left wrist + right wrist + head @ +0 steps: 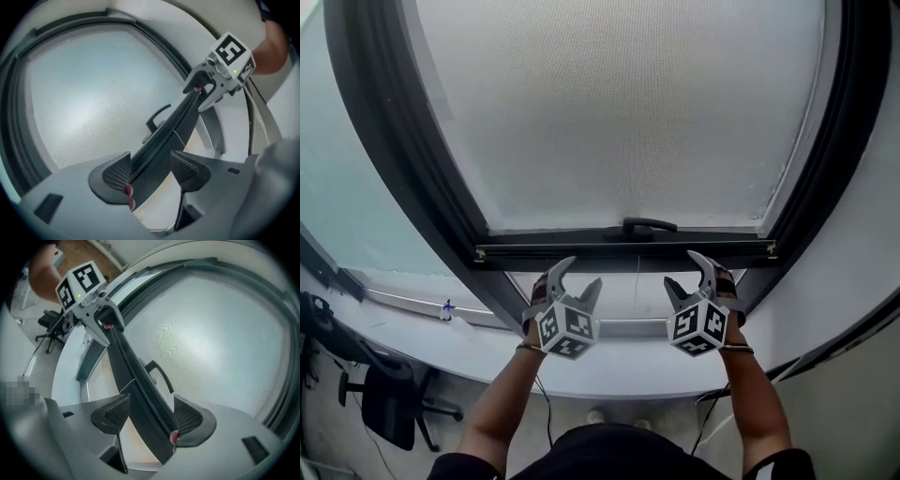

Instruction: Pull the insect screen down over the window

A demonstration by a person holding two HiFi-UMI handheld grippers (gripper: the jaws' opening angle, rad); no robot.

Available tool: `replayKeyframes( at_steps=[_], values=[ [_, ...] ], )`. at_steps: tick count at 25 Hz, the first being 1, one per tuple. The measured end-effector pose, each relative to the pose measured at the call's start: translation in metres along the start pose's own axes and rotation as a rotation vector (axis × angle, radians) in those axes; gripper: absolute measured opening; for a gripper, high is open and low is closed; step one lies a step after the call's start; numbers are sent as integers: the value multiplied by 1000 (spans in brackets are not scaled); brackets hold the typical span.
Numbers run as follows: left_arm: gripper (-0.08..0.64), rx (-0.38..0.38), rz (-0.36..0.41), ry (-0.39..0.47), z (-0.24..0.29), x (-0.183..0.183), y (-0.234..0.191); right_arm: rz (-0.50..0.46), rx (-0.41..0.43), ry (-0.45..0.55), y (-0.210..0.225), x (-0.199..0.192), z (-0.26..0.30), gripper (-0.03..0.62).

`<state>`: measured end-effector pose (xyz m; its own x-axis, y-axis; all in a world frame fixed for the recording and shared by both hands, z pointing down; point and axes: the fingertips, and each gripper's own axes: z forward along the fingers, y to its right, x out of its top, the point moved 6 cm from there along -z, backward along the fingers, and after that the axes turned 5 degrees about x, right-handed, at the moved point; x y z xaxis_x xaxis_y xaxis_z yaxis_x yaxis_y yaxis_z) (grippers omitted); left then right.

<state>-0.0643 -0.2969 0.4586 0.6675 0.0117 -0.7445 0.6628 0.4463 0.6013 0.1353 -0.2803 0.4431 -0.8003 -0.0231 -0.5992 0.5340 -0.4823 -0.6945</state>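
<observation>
The insect screen (619, 112) is a pale mesh that fills most of the dark window frame. Its dark bottom bar (581, 251) hangs a little above the sill, with a curved handle (649, 225) at its middle. My left gripper (581, 272) reaches up to the bar left of the handle. In the left gripper view the bar (154, 150) runs between the jaws of the left gripper (150, 168), and both ribbed pads lie against it. My right gripper (681, 268) is right of the handle. In its own view the right gripper (150, 413) clamps the bar (140, 380) the same way.
The dark window frame (394, 141) slants down on both sides. A white sill (628, 366) runs below my hands, with a small object (447, 307) at its left. An office chair (389, 403) stands on the floor at lower left. A thin cord (638, 272) hangs from the bar.
</observation>
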Motion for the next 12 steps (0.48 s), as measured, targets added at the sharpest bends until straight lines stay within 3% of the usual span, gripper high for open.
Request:
replayKeyframes(
  at_steps=[7, 12],
  values=[
    [131, 118, -174, 147, -24, 26, 11, 194, -76, 207, -2, 7, -35, 185],
    [20, 179, -310, 219, -42, 35, 21, 348, -130, 279, -6, 0, -57, 89]
  ],
)
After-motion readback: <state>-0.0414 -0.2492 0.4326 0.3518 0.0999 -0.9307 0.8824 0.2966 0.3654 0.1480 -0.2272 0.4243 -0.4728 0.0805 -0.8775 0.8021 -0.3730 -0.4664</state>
